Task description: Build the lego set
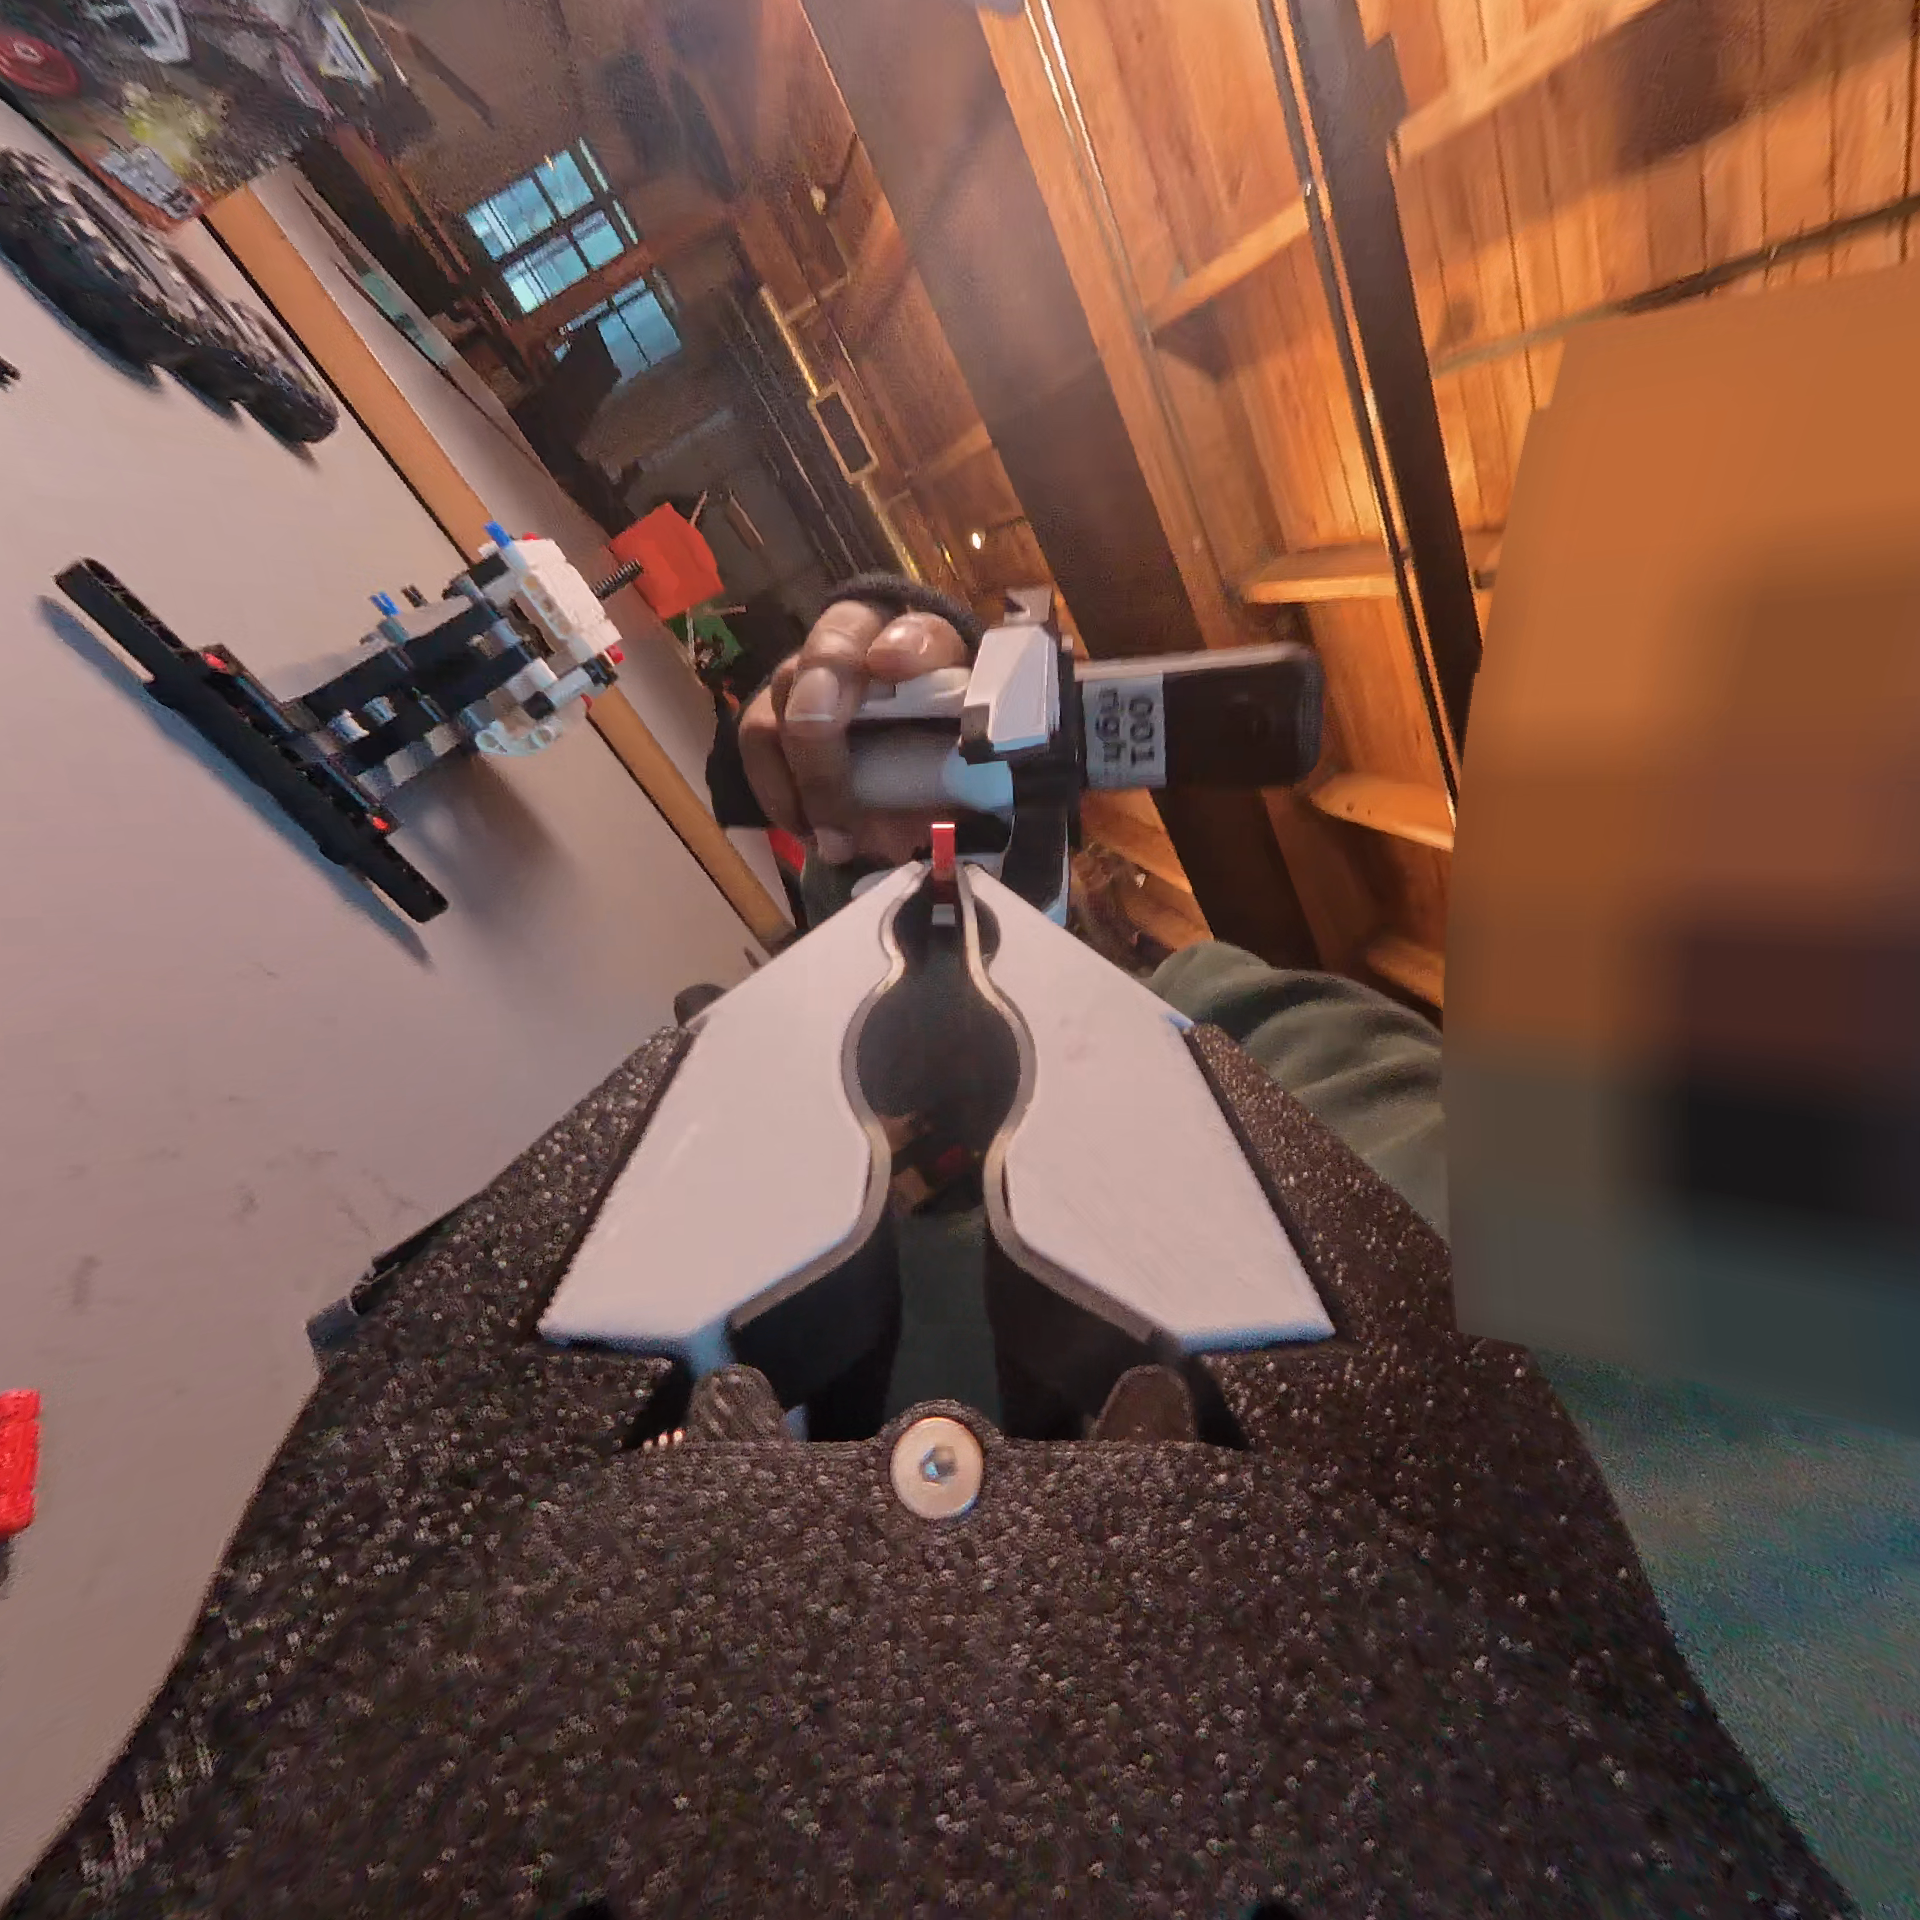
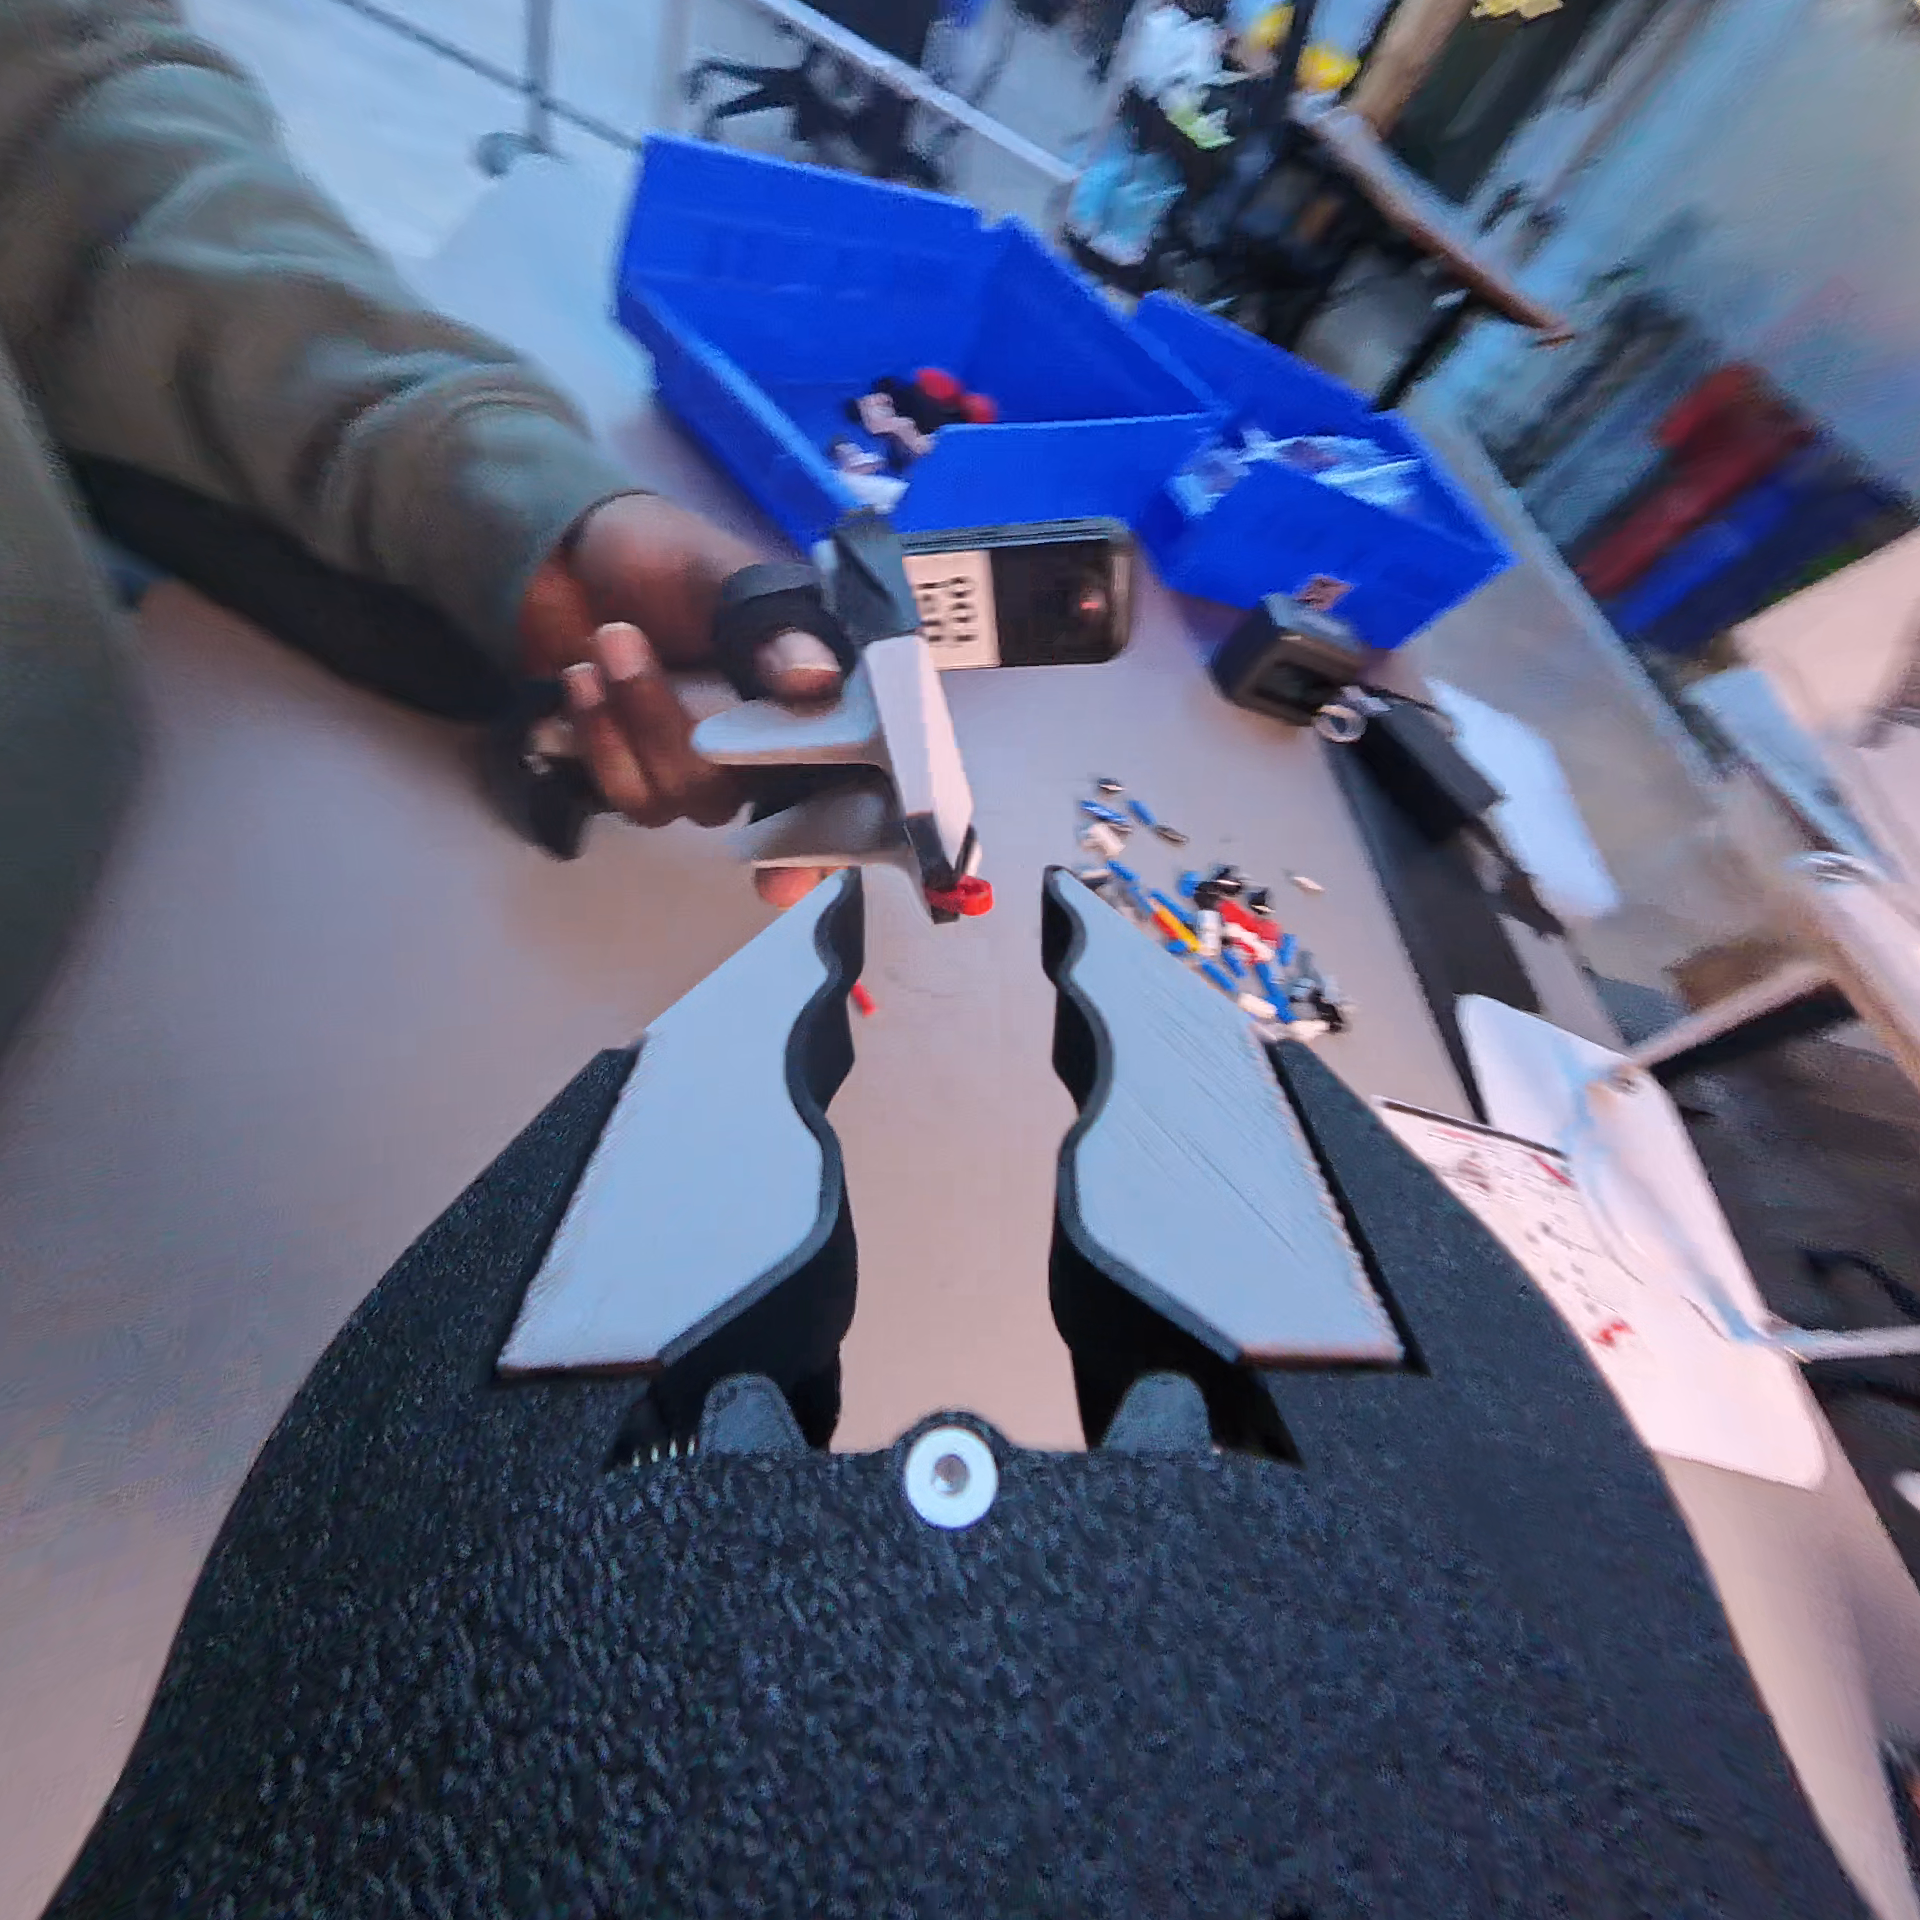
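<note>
Red piece [image 1: 943, 854] pinched at the very tips of the left gripper [image 1: 943, 883], jaws pressed together on it, the piece poking out past the tips. Same piece [image 2: 961, 896] in the right wrist view, a small red part with a ring end, held in the left gripper [image 2: 940, 883] just ahead of and between the right gripper's [image 2: 951, 894] tips. Right gripper spread wide, nothing between its fingers [image 2: 1143, 1091], hanging above the table [image 2: 312, 1143]. Hand [image 2: 644, 686] in a green sleeve [image 2: 260, 364] squeezing the left tool. Loose pieces [image 2: 1205, 914], blue, red, white and black, scattered on the table just right of the right gripper's tips. Blue bins [image 2: 1039, 343] farther back, well apart from both tools. Half-built model [image 1: 416, 675], black and white, resting on the table [image 1: 156, 1039] well left of the held piece. Paper sheet [image 2: 1538, 1247] at the table's right edge.
</note>
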